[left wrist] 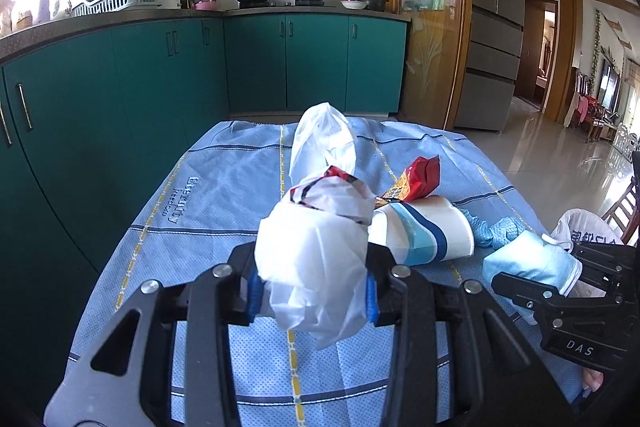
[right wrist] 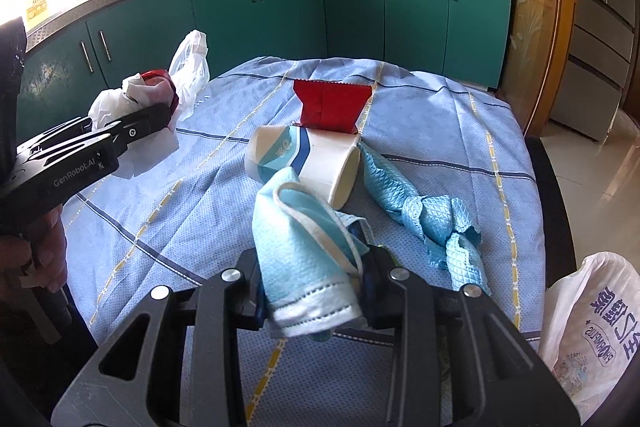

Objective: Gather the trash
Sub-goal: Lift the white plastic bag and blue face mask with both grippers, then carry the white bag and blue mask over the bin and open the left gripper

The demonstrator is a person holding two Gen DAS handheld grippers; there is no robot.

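My left gripper (left wrist: 312, 295) is shut on a crumpled white plastic bag (left wrist: 316, 251) with a red-and-white wrapper inside, held just above the table. The right wrist view shows that gripper (right wrist: 154, 119) at the left, the bag (right wrist: 120, 103) bulging from it. My right gripper (right wrist: 312, 291) is shut on a light blue face mask (right wrist: 304, 247); in the left wrist view the gripper (left wrist: 536, 267) and mask (left wrist: 524, 259) are at the right. On the table between them lie a tipped paper cup (right wrist: 316, 163), a red snack wrapper (right wrist: 332, 103) and a twisted blue cloth (right wrist: 424, 211).
The table is covered by a blue checked cloth (left wrist: 224, 187). A printed white plastic bag (right wrist: 588, 323) hangs at the table's right edge. Green kitchen cabinets (left wrist: 256, 63) stand behind and to the left, a fridge (left wrist: 492, 27) at the right. A hand (right wrist: 44, 247) grips the left tool.
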